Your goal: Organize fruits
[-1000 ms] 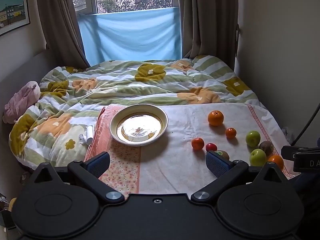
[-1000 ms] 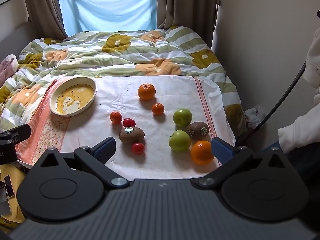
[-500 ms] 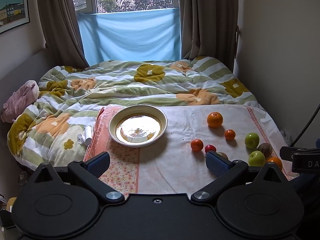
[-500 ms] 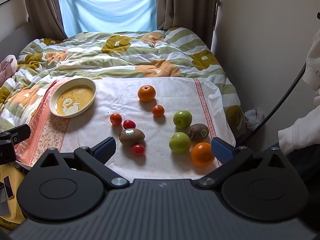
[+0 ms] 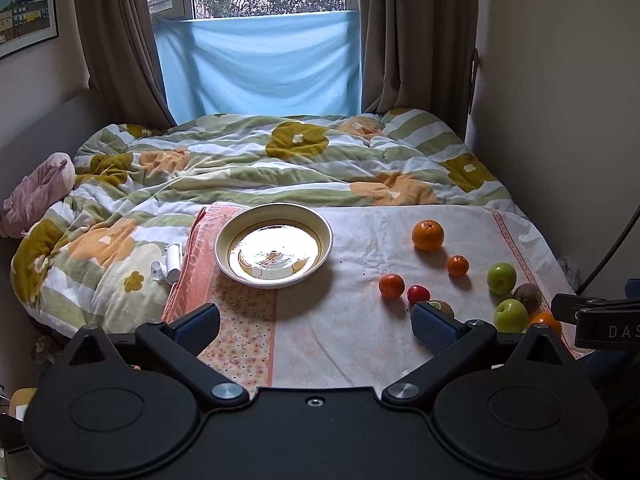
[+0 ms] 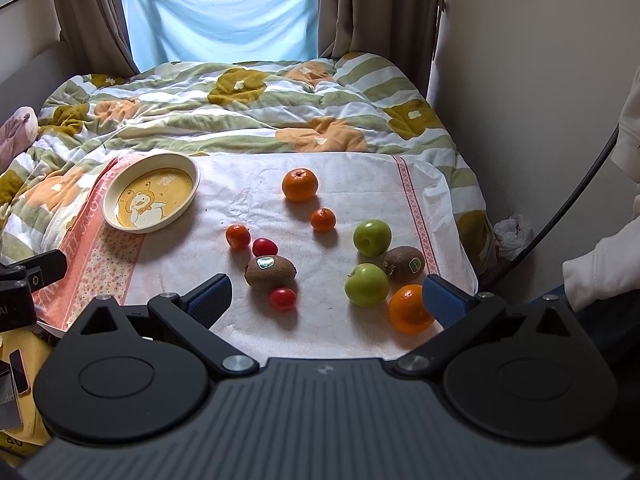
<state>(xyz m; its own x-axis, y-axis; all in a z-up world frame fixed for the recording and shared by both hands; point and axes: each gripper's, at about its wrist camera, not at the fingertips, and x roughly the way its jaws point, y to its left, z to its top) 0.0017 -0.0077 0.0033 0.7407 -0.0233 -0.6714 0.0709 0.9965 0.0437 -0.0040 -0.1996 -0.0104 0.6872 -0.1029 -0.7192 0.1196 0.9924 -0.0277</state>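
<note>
Bedroom; cloth [image 6: 360, 168] on quilt [image 6: 240, 108] bears fruit; both tools gape, empty.

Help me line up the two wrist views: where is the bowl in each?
Left wrist: the bowl sits centre-left, on the cloth's pink border.
Right wrist: the bowl sits at upper left, duck picture visible inside.
Shared landmark: the large orange, to the bowl's right in both.
</note>
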